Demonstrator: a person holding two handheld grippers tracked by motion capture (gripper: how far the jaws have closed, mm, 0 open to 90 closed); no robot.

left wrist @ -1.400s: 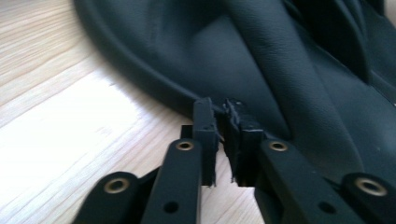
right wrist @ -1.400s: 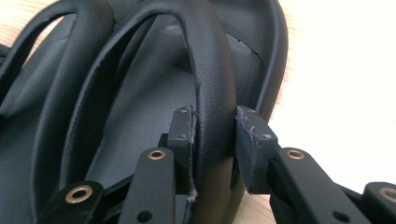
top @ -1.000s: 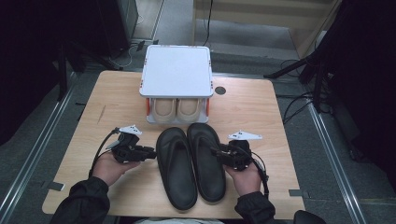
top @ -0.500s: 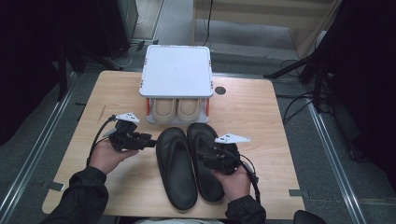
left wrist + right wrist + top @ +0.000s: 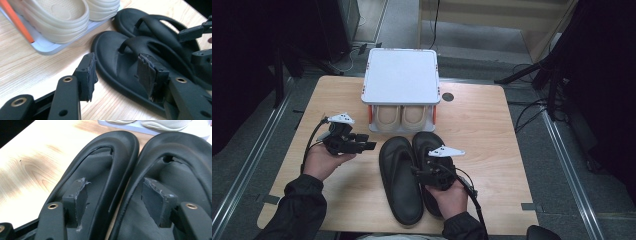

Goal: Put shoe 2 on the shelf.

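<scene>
Left gripper (image 5: pixel 371 146) sits off to the left of the sandals, fingers (image 5: pixel 86 75) wide w/ nothing between them, just been opening. Left sandal (image 5: pixel 399 182) lies flat on the table (image 5: pixel 492 125), touching the right sandal (image 5: pixel 429 145) beside it, toes toward the white rack (image 5: pixel 401 75) w/ beige shoes (image 5: pixel 401 117) on its lower shelf. Right gripper (image 5: pixel 418 167) hovers low over the pair, fingers (image 5: pixel 76 200) wide, also just been opening, one over each sandal, not gripping either.
</scene>
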